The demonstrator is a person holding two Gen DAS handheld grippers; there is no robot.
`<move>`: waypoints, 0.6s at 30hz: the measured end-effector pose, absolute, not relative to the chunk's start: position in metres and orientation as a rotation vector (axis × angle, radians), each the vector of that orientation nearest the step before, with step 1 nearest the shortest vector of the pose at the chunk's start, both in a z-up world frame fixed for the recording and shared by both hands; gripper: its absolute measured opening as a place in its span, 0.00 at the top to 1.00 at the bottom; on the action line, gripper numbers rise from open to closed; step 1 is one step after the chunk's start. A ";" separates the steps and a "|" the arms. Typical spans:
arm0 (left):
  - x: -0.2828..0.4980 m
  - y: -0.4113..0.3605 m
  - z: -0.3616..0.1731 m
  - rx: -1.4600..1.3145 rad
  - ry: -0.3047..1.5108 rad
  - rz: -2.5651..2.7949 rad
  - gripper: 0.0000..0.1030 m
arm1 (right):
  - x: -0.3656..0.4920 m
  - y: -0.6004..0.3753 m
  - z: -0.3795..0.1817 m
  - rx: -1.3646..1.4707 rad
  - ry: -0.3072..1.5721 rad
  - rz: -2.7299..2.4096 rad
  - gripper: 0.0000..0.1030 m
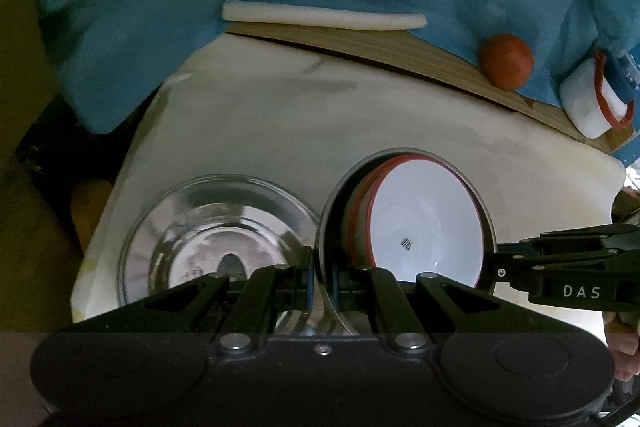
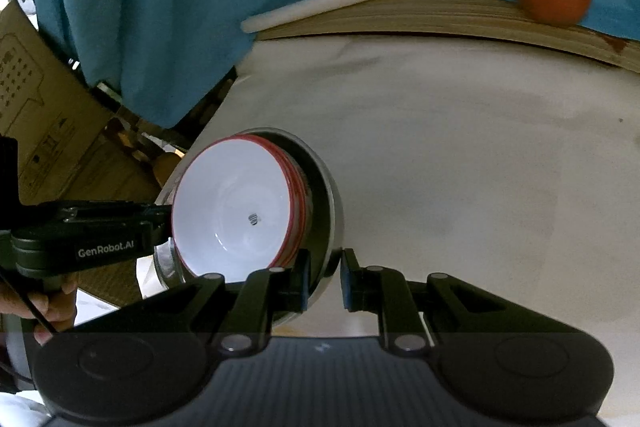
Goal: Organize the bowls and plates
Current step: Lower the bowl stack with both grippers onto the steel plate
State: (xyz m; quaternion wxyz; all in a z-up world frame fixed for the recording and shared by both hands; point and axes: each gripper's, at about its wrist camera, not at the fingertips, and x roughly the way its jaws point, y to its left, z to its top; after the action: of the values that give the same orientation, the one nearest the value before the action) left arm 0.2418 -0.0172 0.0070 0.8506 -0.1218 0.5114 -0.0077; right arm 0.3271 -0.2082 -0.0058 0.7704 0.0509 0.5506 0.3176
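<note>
step: carry metal bowl (image 1: 408,163) with white bowls (image 1: 424,227) | left hand-held gripper (image 1: 323,281) and right hand-held gripper (image 2: 325,277) both pinch its rim | tip: keep level, move together

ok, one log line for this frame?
left tongs: shut on rim of grey metal bowl | right tongs: shut on opposite rim | inside: stacked red-rimmed white bowls | clear glass bowl: beside, on table
</note>
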 end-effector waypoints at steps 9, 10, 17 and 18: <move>0.235 0.004 0.008 -0.267 1.066 0.022 0.93 | 0.329 -0.179 -0.006 0.088 1.192 0.724 0.84; 0.234 0.006 0.008 -0.269 1.065 0.027 0.93 | 0.329 -0.176 -0.006 0.086 1.192 0.727 0.84; 0.229 0.017 0.007 -0.266 1.061 0.069 0.93 | 0.329 -0.159 -0.010 0.068 1.193 0.753 0.84; 0.229 0.018 0.007 -0.266 1.061 0.077 0.93 | 0.329 -0.157 -0.010 0.065 1.194 0.758 0.84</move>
State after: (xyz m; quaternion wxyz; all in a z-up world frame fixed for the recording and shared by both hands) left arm 0.2288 0.0183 0.0069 0.8535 -0.1262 0.5042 0.0367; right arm 0.3293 -0.1571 -0.0104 0.7597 0.0298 0.5484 0.3480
